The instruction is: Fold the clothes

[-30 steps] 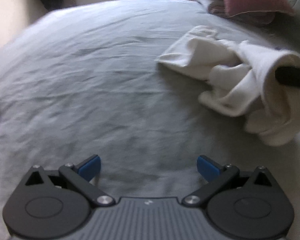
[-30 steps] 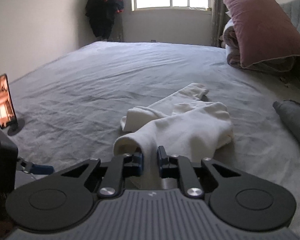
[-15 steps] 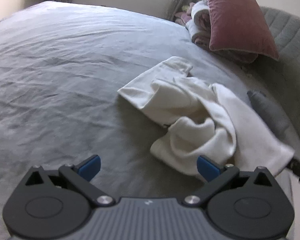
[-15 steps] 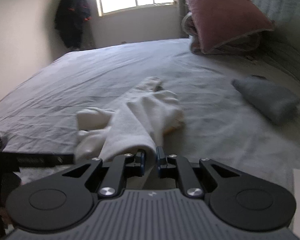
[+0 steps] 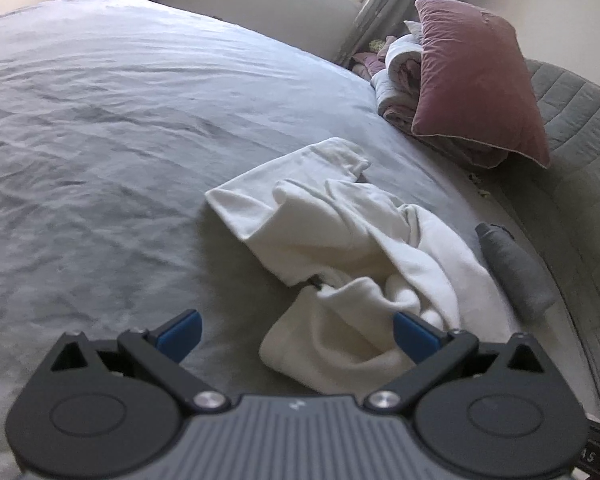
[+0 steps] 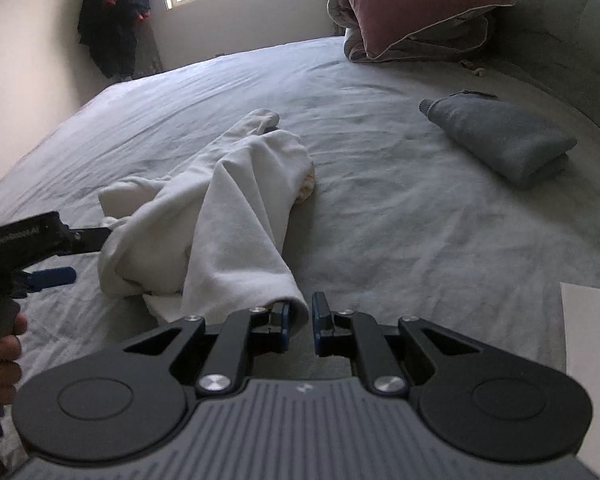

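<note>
Crumpled white cotton garment (image 6: pixel 228 208) lying in a loose heap on the grey bedsheet (image 6: pixel 380 216), toward the bed's pillow end and well in from its edges. Right gripper (image 6: pixel 298 320): jaws opening, narrow gap between them, a hem of the white garment lying in that gap against the left pad, not clamped. Left gripper (image 5: pixel 296 334): blue-padded jaws spread wide, poised over the garment's near fold, gripping nothing. Rolled grey cloth (image 6: pixel 500 140): on the sheet beside the grey quilted headboard (image 5: pixel 572 128), apart from the garment. Dusky pink pillow (image 5: pixel 476 80): leaning on folded bedding at the headboard corner.
</note>
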The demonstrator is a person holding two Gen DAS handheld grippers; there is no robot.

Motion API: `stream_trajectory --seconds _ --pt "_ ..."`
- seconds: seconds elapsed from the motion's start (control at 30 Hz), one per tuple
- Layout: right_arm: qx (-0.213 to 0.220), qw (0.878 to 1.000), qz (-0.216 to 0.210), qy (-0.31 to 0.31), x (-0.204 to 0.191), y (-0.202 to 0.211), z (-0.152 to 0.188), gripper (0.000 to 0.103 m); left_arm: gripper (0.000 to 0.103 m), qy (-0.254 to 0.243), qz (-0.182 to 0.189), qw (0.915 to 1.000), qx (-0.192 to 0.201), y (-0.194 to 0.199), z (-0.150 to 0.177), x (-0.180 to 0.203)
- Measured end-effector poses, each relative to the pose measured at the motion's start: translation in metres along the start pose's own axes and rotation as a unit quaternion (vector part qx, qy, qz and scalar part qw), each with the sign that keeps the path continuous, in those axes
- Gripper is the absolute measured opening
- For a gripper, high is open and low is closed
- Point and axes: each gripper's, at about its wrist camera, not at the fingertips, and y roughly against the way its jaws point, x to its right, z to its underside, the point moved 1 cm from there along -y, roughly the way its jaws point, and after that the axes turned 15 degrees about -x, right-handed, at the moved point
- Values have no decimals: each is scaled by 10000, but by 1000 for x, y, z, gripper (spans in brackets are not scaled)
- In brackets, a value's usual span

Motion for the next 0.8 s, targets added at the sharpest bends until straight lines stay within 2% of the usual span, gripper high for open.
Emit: stream_trajectory --seconds 0.03,0.13,0.2,0.27,0.47,0.53,0.57,0.6,0.63,0.67,0.7,0.8 --pt "8 10000 -81 -27 2 1 -2 22 102 -16 54 10000 45 1 0 1" --pt "53 9994 -344 -77 3 7 -5 22 102 -111 299 9993 181 8 0 5" --pt "111 9988 -459 -102 3 11 -7 27 102 -227 467 9982 296 13 1 9" --pt "188 9982 -559 -130 2 15 -9 48 101 -365 582 9969 394 16 1 15" --pt "334 9961 -808 -129 2 22 -13 53 88 -717 928 9924 385 10 1 35" --pt "324 9957 -852 -146 2 21 -14 54 79 -774 997 9915 307 3 2 41" --pt "316 9956 -870 -152 3 20 -14 54 72 -815 1001 9913 268 0 2 43" --pt "307 9955 -888 -158 3 19 -15 55 59 -860 978 9913 216 -4 3 46" --pt "295 9953 -903 -163 3 18 -15 55 50 -885 954 9914 151 -8 3 46" --pt "266 9954 -910 -169 3 16 -15 55 34 -898 930 9916 83 -12 4 46" --pt "235 9953 -929 -170 3 14 -15 55 23 -895 919 9917 40 -14 4 45" --pt "173 9954 -933 -161 1 11 -13 55 16 -833 917 9923 42 -12 5 40"
